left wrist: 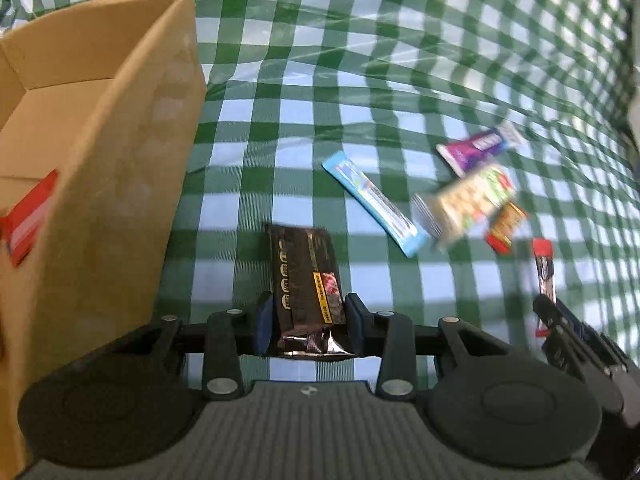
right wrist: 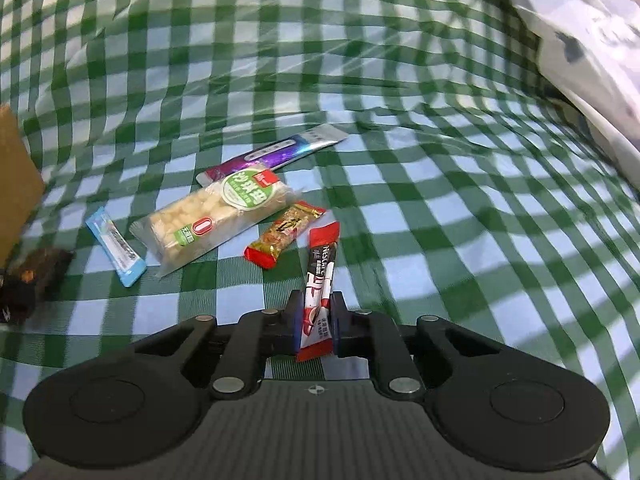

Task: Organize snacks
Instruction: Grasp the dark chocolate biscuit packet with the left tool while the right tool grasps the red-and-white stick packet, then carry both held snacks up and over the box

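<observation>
**Both grippers hold a snack above the checked cloth**

In my left gripper (left wrist: 309,322) I hold a black snack packet (left wrist: 306,292); the two pads press on its long sides, and the jaws stand narrow around it. The packet is just beside the open cardboard box (left wrist: 100,152), which stands at the left with a red-and-white label (left wrist: 30,218) on its inner wall. My right gripper (right wrist: 316,320) is closed tight on a red Nescafé coffee stick (right wrist: 319,280), which points forward and a little tilted between the fingers.

On the green-and-white checked tablecloth (right wrist: 440,208) four snacks lie close together. The big clear pack of puffed rice bar (right wrist: 216,218) with a green label is in the middle. A purple stick sachet (right wrist: 276,154) lies behind it and touches it. A small red-and-gold bar (right wrist: 286,234) lies just beside it on the right, and a light blue stick packet (right wrist: 116,246) lies apart on the left. At the far right I see a pale patterned fabric (right wrist: 580,40).
</observation>
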Available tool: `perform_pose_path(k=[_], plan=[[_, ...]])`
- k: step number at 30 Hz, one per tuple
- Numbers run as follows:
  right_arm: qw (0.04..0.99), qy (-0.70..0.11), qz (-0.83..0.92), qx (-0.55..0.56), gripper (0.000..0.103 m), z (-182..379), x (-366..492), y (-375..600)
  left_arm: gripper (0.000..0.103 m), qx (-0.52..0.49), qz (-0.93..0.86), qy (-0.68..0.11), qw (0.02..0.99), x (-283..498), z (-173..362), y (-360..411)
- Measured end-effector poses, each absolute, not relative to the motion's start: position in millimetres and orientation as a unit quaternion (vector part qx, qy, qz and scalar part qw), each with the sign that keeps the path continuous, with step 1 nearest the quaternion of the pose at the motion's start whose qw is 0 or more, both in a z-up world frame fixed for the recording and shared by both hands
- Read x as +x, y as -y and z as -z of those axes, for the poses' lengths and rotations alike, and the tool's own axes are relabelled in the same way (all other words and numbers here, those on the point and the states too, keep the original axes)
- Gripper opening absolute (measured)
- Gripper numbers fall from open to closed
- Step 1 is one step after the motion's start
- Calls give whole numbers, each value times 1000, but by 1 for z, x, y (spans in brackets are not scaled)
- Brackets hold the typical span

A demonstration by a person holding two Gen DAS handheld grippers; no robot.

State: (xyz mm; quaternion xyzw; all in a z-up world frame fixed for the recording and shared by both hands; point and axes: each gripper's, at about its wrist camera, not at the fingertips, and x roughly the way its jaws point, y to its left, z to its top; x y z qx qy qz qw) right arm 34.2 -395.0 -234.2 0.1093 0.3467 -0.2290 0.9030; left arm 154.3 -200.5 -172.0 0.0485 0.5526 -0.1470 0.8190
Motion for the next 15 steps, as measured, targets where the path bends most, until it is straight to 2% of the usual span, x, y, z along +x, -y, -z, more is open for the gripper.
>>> perform_pose_path(k=[2,3,8,9,10,14,15], plan=[[903,-338,232,127,14,221,17,388,35,50,161,-549,819,135,159,192],[904,-333,231,132,14,216,10,384,28,51,170,-547,818,124,153,188],[914,-311,219,139,14,184,-24,353,26,49,194,-525,827,85,124,166],[917,-309,217,130,14,179,-30,345,22,49,195,-522,829,82,121,163],[918,-309,215,125,14,175,-33,341,12,46,195,-520,830,79,117,159],[919,-306,211,130,14,158,-49,326,5,30,206,-509,835,67,96,140],[921,-302,211,129,14,152,-55,323,0,29,209,-502,839,64,90,135]])
